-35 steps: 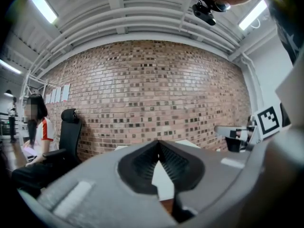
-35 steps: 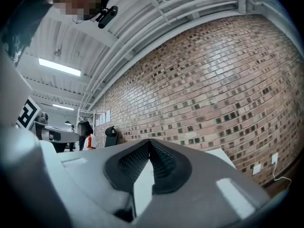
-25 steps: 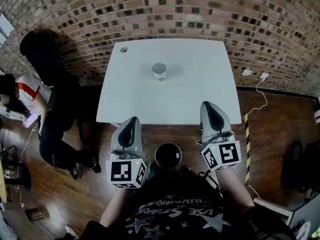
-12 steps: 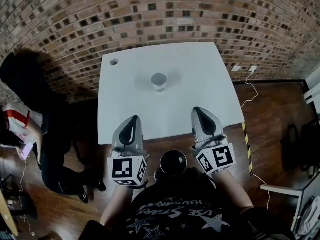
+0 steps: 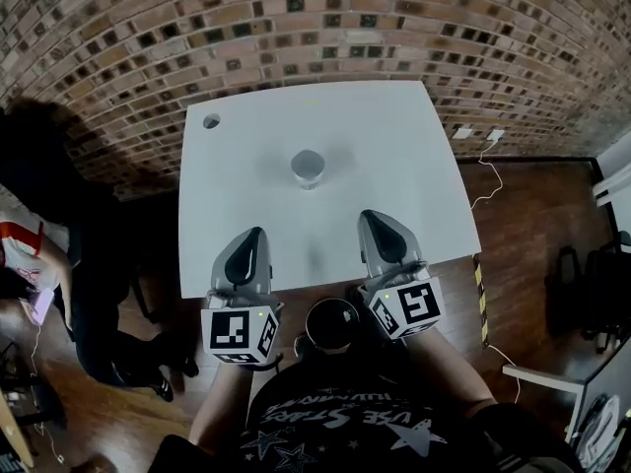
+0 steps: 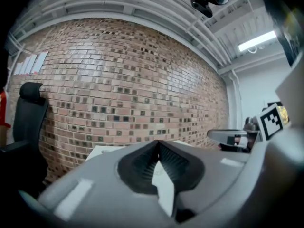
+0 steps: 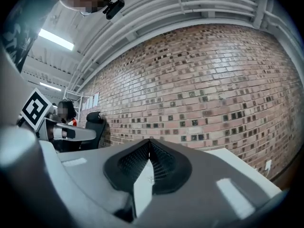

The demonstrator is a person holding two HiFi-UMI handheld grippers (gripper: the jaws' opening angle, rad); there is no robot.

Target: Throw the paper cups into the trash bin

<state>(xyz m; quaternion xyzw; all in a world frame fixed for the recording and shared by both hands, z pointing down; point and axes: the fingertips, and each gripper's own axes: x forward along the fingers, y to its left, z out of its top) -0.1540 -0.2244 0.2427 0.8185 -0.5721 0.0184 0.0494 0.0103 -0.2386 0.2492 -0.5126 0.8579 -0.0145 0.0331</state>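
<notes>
Left gripper [image 5: 250, 235]: the jaws are closed tip to tip with nothing between them. Its own view shows only the white tabletop through the slit behind the tips. It points level, with its nose over the near edge of the table.
Right gripper [image 5: 373, 217]: the jaws are pressed together and empty. It lies level beside the left gripper, its nose a little further over the table.
Paper cup [image 5: 308, 168]: a single cup stands upright on the table, ahead of both grippers and roughly on the line midway between them. It is well apart from either and touches neither.
Table [image 5: 414, 146]: the white rectangular top stretches ahead of the grippers to the brick wall [image 5: 325, 28]. A small round hole [image 5: 211, 121] sits in its far corner, ahead and left of the left gripper.
Black round bin [image 5: 331, 323]: it sits low, behind the gripper noses, between the two marker cubes and close to the person's body.
Marker cubes: one is at the rear of each gripper, with the left cube [image 5: 238, 334] and the right cube [image 5: 406, 307] both nearer the person than the jaws.
Left of the left gripper: a black office chair [image 6: 28, 108] and a seated person [image 5: 25, 259], well apart from the table.
Right of the right gripper: wooden floor with a white cable [image 5: 488, 180] and a yellow-black striped strip [image 5: 479, 299].
</notes>
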